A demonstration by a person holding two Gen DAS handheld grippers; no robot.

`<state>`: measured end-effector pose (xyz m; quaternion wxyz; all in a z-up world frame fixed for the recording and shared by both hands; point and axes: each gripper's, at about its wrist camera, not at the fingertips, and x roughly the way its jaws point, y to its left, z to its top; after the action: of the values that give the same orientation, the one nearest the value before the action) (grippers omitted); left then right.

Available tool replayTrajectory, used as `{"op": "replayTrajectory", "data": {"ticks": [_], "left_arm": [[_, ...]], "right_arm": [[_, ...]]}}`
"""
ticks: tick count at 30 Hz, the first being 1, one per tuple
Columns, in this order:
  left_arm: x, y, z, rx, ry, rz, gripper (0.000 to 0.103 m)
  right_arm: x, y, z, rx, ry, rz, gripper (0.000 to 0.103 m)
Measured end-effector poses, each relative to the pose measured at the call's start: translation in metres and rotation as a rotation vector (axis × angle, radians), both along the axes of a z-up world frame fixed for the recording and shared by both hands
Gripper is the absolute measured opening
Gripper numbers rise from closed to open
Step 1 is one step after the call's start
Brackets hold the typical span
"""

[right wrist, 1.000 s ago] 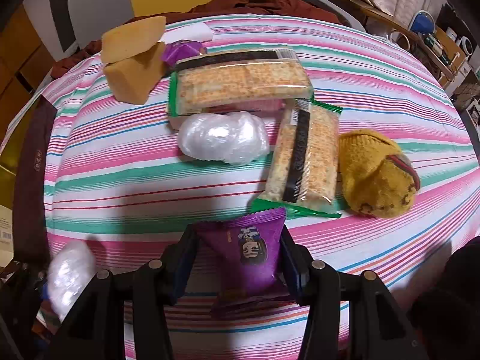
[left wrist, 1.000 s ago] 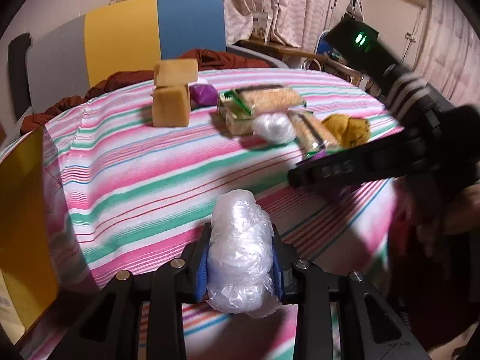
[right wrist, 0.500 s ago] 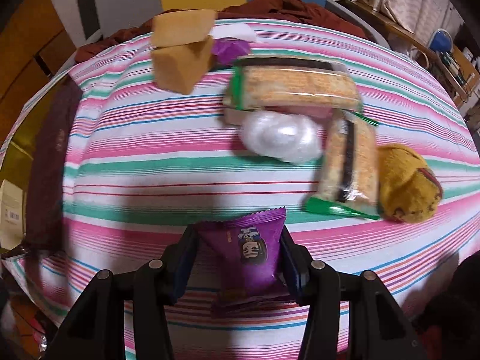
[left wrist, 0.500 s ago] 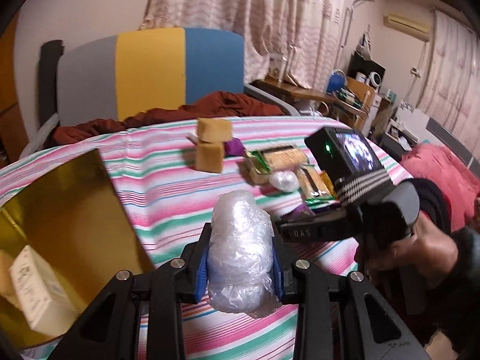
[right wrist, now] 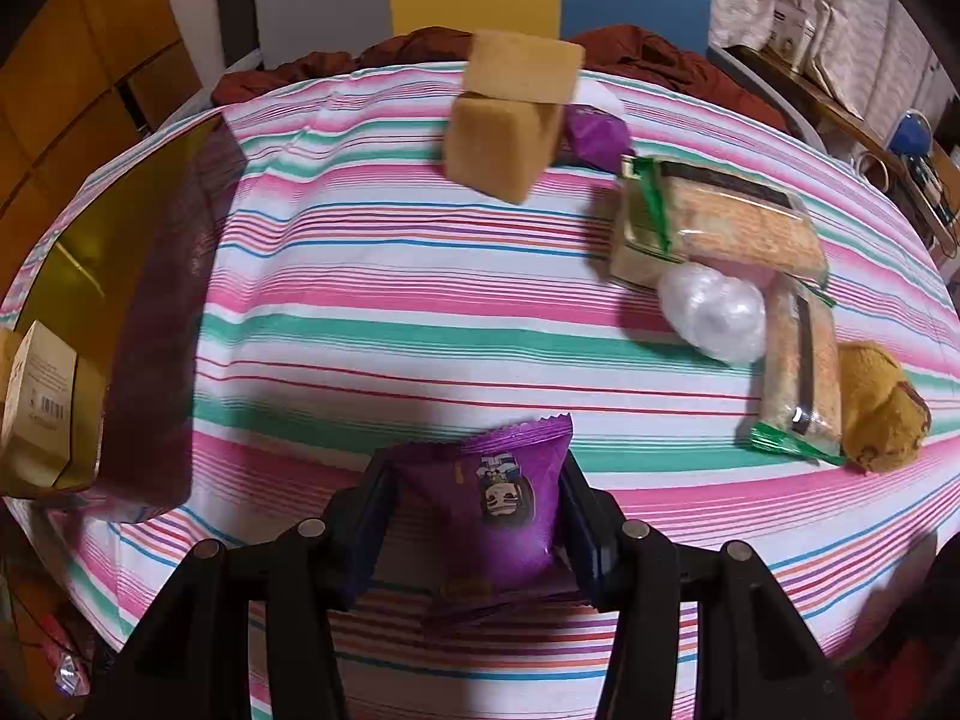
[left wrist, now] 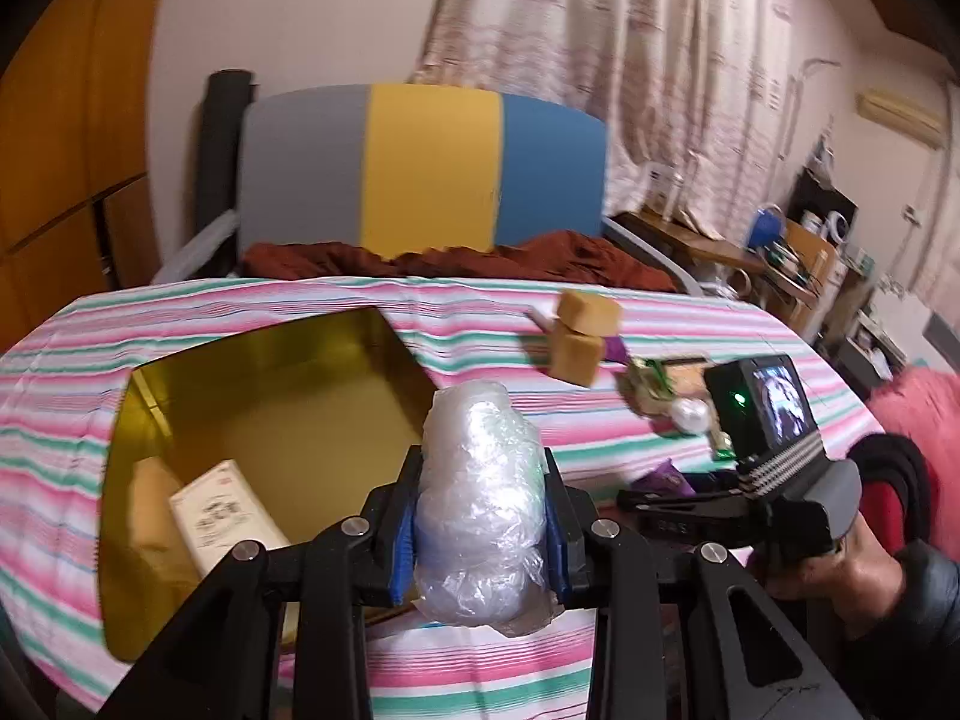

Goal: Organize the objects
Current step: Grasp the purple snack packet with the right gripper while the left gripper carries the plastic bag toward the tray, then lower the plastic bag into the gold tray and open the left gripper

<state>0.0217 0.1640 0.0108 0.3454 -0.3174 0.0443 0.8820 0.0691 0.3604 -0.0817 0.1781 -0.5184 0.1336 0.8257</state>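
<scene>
Plastic-wrapped bundle (left wrist: 480, 498) sits pinched in the left gripper (left wrist: 480, 534) beside the gold box (left wrist: 264, 414); its underside is hidden. Right gripper (right wrist: 474, 522) pinches a purple snack packet (right wrist: 492, 504), lower edge hidden.

Each black claw (left wrist: 480, 531) is showing blue pads (left wrist: 401, 552) and silver screws (left wrist: 354, 525); a dark sleeve (left wrist: 918, 606) is covering the right arm.

Clear plastic bundle (left wrist: 480, 504) sat upright above gold box (left wrist: 384, 348) near tablecloth's left edge, purple snack packet (right wrist: 504, 504) by its near edge.
</scene>
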Motion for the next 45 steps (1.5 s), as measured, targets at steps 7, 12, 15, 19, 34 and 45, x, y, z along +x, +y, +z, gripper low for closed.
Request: {"op": "replayTrajectory", "data": {"ticks": [7, 12, 15, 19, 34, 45], "left_arm": [[-0.016, -0.041, 0.003, 0.013, -0.001, 0.105, 0.034], [-0.033, -0.069, 0.0, 0.01, -0.012, 0.167, 0.034], [-0.048, -0.083, -0.001, 0.009, -0.023, 0.205, 0.034], [-0.077, -0.101, -0.006, 0.013, -0.071, 0.233, 0.034], [-0.207, -0.098, -0.057, -0.073, -0.309, 0.259, 0.034], [-0.207, -0.103, -0.073, -0.127, -0.348, 0.336, 0.059]], "right_arm": [[-0.017, -0.011, -0.005, 0.015, -0.005, 0.003, 0.052], [-0.018, -0.016, -0.007, 0.045, 0.001, 0.015, 0.052], [-0.019, -0.017, -0.008, 0.049, 0.002, 0.016, 0.052], [-0.019, -0.017, -0.008, 0.049, 0.004, 0.015, 0.052], [-0.02, -0.017, -0.009, 0.046, 0.017, 0.02, 0.052], [-0.022, -0.014, -0.008, 0.032, 0.045, -0.007, 0.052]]}}
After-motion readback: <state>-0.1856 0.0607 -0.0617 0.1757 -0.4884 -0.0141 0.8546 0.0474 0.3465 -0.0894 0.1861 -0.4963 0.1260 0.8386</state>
